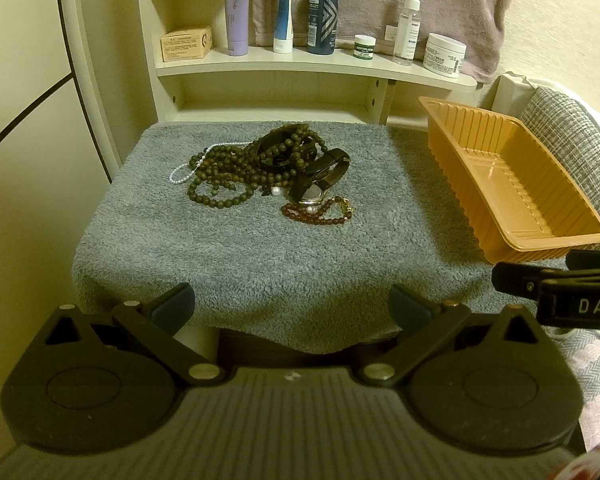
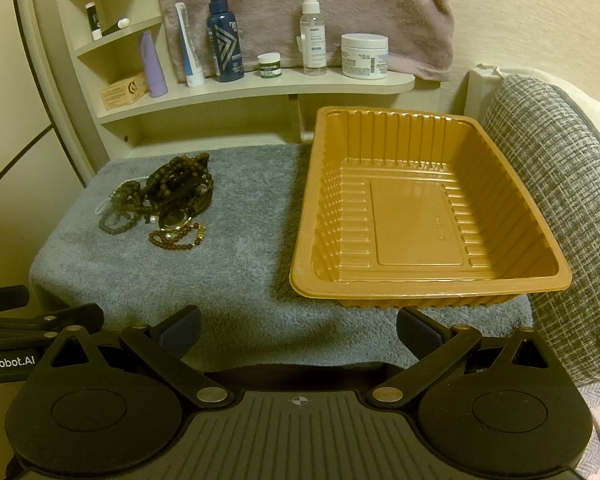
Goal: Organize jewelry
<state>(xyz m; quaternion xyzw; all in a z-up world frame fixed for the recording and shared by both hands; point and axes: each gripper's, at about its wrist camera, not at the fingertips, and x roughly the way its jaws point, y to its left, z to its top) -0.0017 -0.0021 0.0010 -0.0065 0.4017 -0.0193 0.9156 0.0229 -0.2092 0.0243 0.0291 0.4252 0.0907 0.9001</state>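
While the jewelry pile (image 1: 268, 168) waits beside the empty tray (image 2: 420, 280), left gripper (image 1: 292, 304) and right gripper (image 2: 300, 328) hover wide open, holding nothing, poised for sorting.

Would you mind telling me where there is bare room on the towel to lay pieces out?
Free: the gray towel between the jewelry pile and its near edge, and the strip between pile and orange tray, which is empty. Crowded: the pile itself.

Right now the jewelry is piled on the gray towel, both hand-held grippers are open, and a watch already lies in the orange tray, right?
Not quite: the orange tray holds nothing, as the right wrist view shows. The watch sits in the jewelry pile on the gray towel.
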